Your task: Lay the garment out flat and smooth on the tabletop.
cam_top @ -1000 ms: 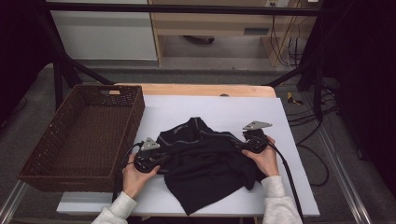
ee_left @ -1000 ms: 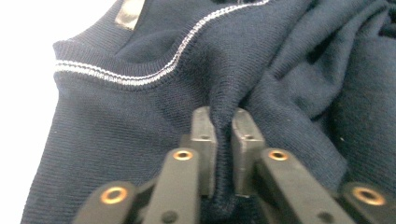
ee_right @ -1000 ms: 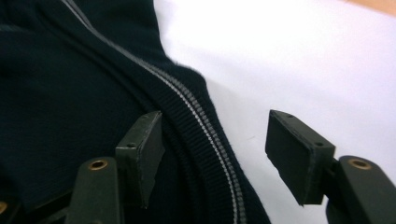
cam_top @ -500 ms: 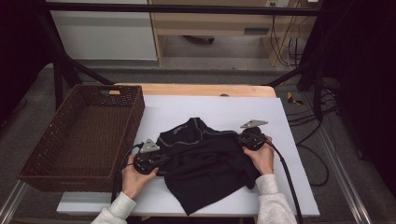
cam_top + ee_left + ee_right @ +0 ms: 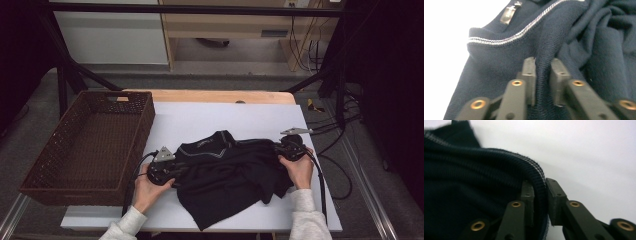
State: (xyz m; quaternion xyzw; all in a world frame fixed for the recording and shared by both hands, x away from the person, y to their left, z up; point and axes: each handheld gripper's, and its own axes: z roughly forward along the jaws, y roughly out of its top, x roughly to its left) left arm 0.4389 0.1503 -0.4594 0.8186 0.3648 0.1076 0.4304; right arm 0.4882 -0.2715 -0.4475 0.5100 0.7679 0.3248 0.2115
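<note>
White sheet covered the table (image 5: 200,120), wicker basket (image 5: 85,145) sat on its left end. Dark knit sweater (image 5: 230,172) lay crumpled mid-table, collar and label facing away from the person. Left tool (image 5: 162,172) was at the sweater's left edge with a ridge of knit (image 5: 543,72) between narrow jaws that had just been easing open, so the pinch looked slack. Right tool (image 5: 289,149) was at the right edge, jaws narrow and just opened a touch, ribbed striped hem (image 5: 537,187) clamped between them. Judgement: re-close left firmly before spreading, pull both edges apart evenly, keep fabric low to the table.
</note>
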